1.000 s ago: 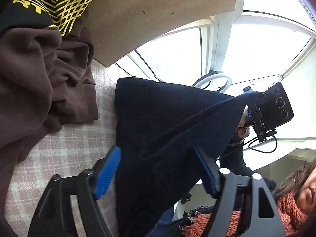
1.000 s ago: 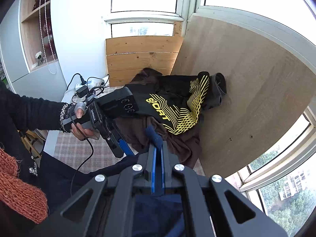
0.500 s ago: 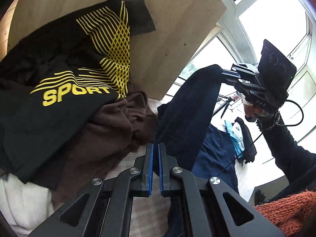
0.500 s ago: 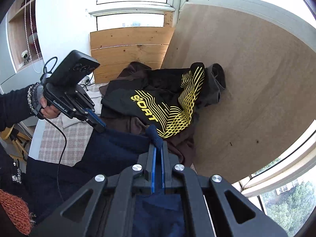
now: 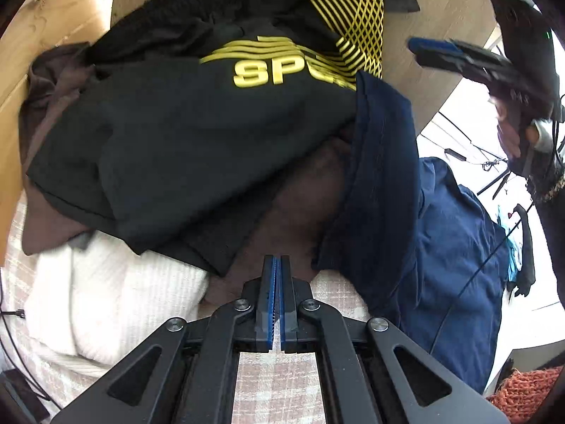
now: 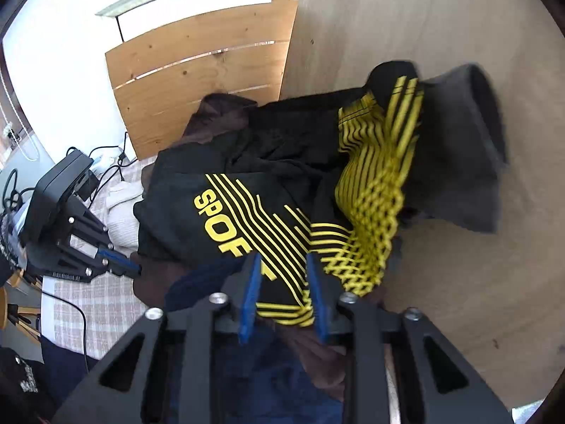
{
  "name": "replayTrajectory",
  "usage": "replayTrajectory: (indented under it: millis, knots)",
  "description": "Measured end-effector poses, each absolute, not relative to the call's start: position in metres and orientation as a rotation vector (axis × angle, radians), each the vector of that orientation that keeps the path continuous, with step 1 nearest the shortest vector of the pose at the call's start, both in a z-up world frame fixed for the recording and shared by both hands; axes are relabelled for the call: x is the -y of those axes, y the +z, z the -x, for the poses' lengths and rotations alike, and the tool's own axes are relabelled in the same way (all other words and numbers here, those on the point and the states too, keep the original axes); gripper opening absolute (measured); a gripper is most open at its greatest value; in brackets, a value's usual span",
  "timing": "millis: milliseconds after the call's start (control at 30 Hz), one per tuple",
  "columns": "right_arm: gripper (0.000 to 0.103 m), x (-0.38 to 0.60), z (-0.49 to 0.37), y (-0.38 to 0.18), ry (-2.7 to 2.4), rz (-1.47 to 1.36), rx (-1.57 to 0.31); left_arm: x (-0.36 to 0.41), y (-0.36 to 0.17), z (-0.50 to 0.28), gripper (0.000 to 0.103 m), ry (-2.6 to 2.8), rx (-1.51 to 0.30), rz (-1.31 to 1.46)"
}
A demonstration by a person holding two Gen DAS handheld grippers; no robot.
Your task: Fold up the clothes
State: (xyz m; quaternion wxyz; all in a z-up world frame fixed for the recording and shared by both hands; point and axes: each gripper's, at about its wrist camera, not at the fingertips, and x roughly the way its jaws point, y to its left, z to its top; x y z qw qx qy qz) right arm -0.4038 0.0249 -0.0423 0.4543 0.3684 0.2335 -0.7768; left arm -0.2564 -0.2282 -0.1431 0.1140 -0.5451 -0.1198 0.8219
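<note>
Left gripper (image 5: 276,265): its two blue pads are pressed tight together with nothing between them. It points down at the pile of clothes.
Right gripper (image 6: 284,284): its jaws are opening. No cloth is between the pads; the black shirt shows in the gap beyond them.
Navy garment (image 5: 385,183): lies loose, draped over the right edge of the pile and down onto the checked cloth (image 5: 279,378).
Black shirt (image 5: 197,134): on top of the pile, with yellow stripes and yellow letters.
Brown garment (image 5: 300,194): under the black shirt, just ahead of the left gripper.
White knit (image 5: 106,289): beside the brown garment, on the checked cloth.
Wooden board (image 6: 441,53): stands behind the pile.
</note>
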Motion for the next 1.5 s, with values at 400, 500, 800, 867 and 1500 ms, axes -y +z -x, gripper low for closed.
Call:
replayTrajectory:
  millis: [400,500,800,867,1500]
  knots:
    - [0.059,-0.149,0.410,-0.144,-1.881,-1.181,-0.774,0.152,-0.098,0.348,0.030,2.351,-0.115,1.468]
    - [0.059,-0.151,0.421,-0.167,-1.824,-1.230,-0.788,0.154,-0.103,0.360,0.030,2.334,-0.088,1.476]
    - [0.004,-0.167,0.407,-0.159,-1.819,-1.216,-0.816,0.149,-0.091,0.349,0.003,2.406,-0.116,1.445]
    - [0.004,-0.180,0.407,-0.140,-1.917,-1.174,-0.784,0.149,-0.086,0.343,0.003,2.439,-0.131,1.430]
    - [0.047,-0.042,0.370,-0.061,-1.772,-0.871,-0.646,0.158,-0.173,0.255,0.028,2.247,0.155,1.654]
